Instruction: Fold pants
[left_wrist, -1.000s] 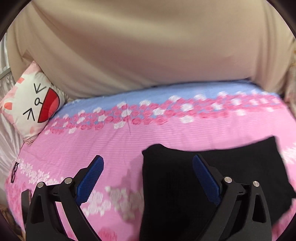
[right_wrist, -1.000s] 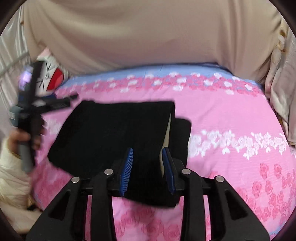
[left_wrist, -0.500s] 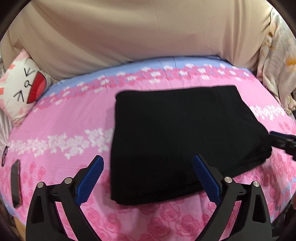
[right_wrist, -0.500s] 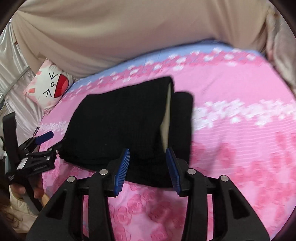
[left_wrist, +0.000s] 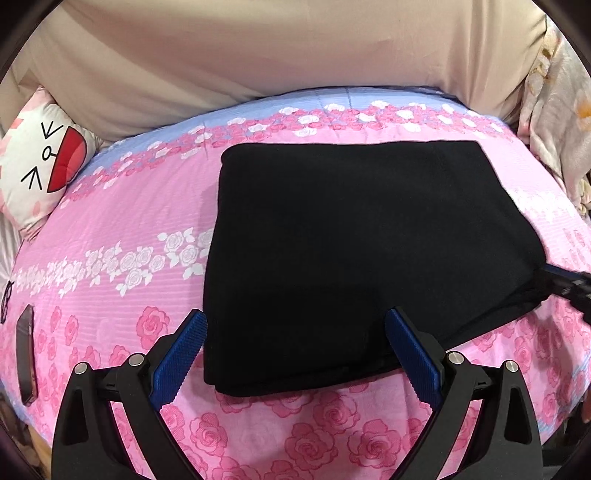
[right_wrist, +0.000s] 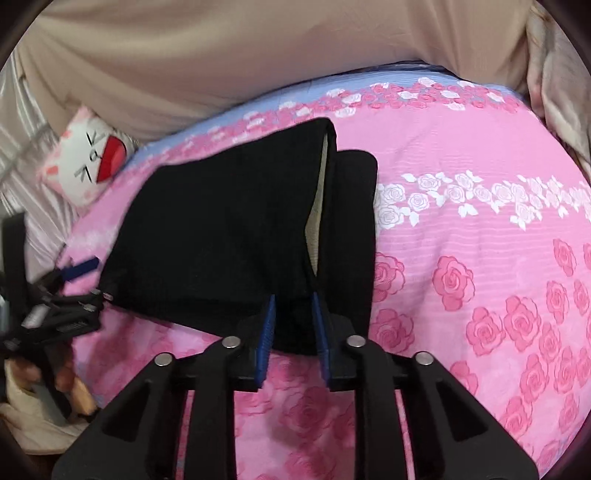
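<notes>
Here, folded black pants (left_wrist: 354, 251) on bedspread (left_wrist: 110, 206)

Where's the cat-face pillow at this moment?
The cat-face pillow lies at the far left edge of the pink floral bedspread in both wrist views, against the beige fabric behind the bed, well left of the folded black pants.

Pants (left_wrist: 362, 240) plain black, pale lining at waist. Bed sheet (left_wrist: 122, 206) pink w/ pink & white rose bands, blue strip at far edge. Pillow (left_wrist: 37, 177) white, cartoon face, red mouth. Fingers (left_wrist: 181, 354) blue pads, black frame.
</notes>
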